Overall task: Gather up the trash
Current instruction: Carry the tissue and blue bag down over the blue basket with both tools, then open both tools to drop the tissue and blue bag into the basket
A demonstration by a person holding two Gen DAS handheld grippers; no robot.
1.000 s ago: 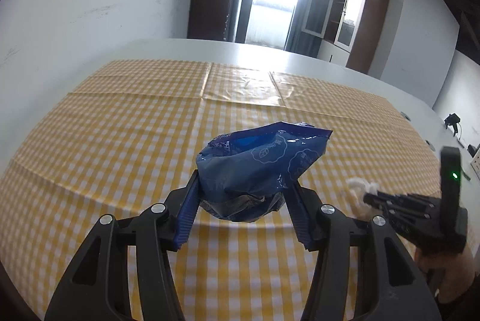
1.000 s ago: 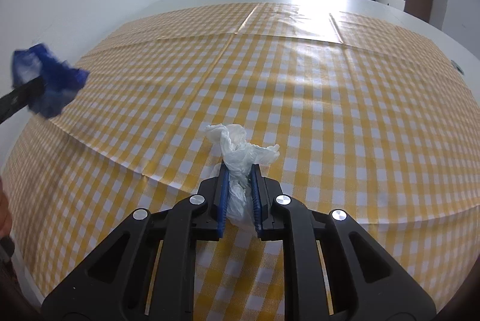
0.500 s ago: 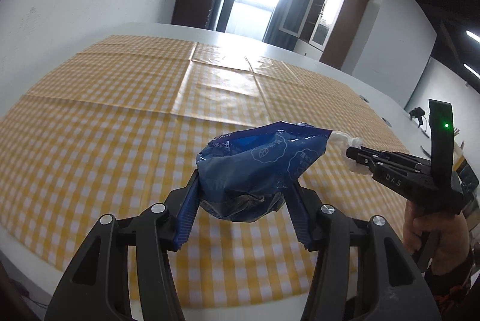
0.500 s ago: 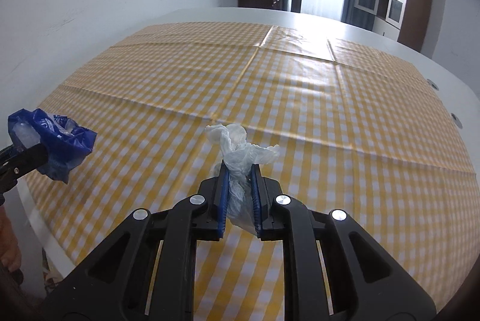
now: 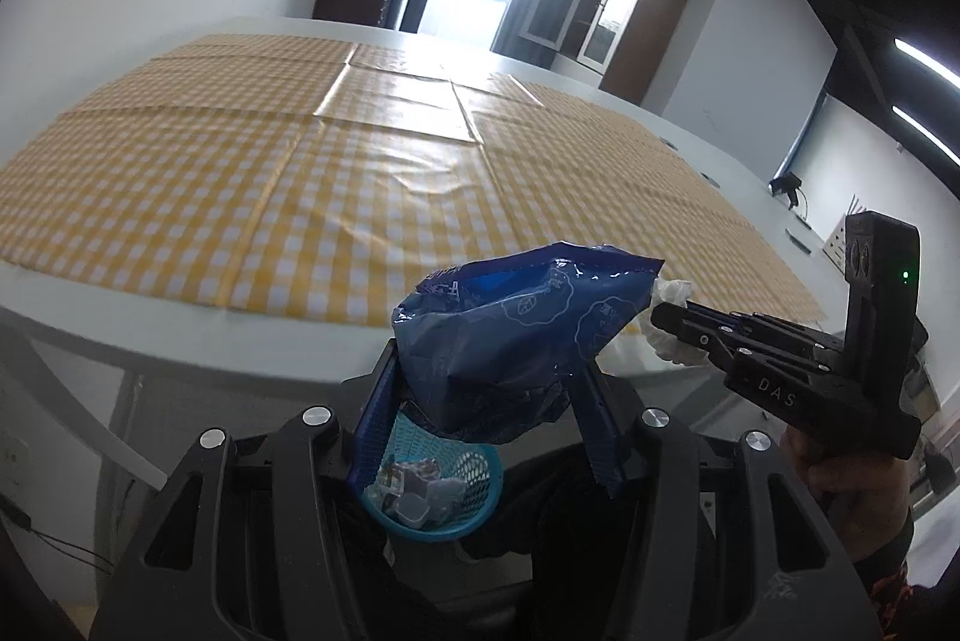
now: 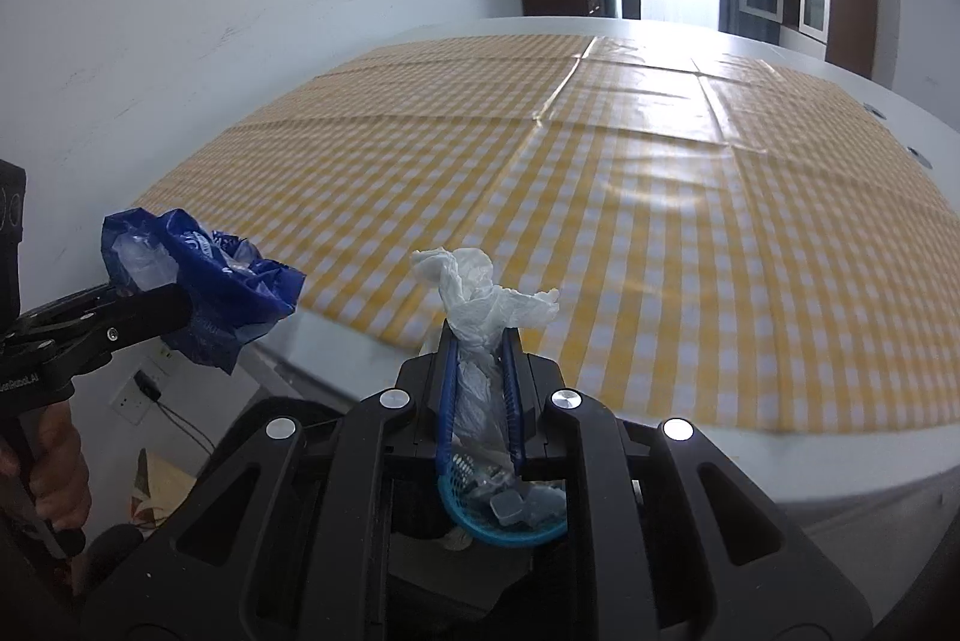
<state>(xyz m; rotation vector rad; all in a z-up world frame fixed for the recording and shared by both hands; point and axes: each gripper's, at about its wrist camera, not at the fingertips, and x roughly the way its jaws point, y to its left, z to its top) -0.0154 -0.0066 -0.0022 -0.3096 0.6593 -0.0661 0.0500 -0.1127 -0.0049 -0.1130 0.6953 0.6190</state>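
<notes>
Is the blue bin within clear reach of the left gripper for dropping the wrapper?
Probably yes. The left gripper, shut on the blue wrapper, is off the table edge with the blue bin below its fingers and nothing visible between.

A wrapper (image 5: 510, 335) and a tissue (image 6: 480, 305), each clamped between gripper pads, hang beyond the table's near edge (image 5: 240, 341), above a floor basket (image 5: 474, 467) holding trash.

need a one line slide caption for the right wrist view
Right claw grips a crumpled white tissue above a blue mesh bin, beside the left claw's blue wrapper.
</notes>
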